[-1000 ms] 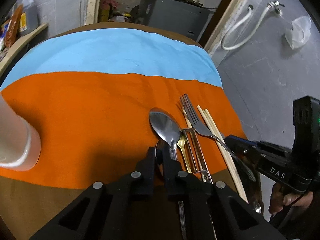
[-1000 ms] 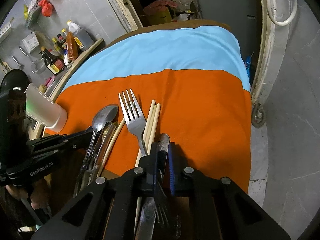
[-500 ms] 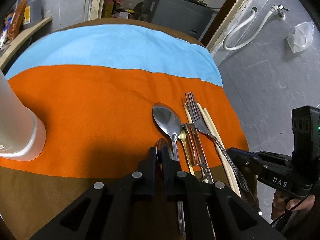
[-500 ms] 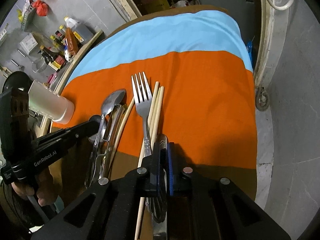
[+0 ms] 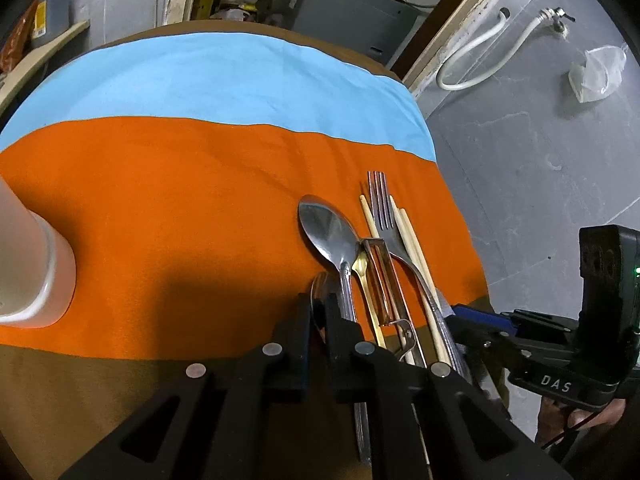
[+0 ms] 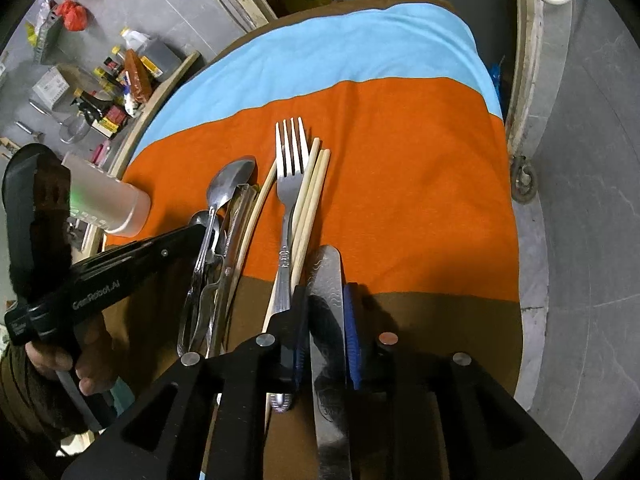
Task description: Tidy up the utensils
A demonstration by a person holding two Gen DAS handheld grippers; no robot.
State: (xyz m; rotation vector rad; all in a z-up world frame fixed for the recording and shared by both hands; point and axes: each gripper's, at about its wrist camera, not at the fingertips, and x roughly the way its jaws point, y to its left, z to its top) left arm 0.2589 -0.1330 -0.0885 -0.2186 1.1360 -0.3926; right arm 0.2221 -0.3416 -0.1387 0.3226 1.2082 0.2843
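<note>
"DAS" lettering on right gripper point(image 5: 460, 316)

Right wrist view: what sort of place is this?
Probably a home kitchen or utility corner: sauce and oil bottles on a wooden side shelf, steel cutlery on an orange-and-blue cloth, bare grey concrete floor.

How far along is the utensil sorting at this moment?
Mostly done: the large spoon, peeler, fork and chopsticks lie side by side on the orange cloth. In hand: the right gripper has just been opening, with the knife lying between its jaws; the left gripper is shut on a small spoon. Left: release that spoon.
</note>
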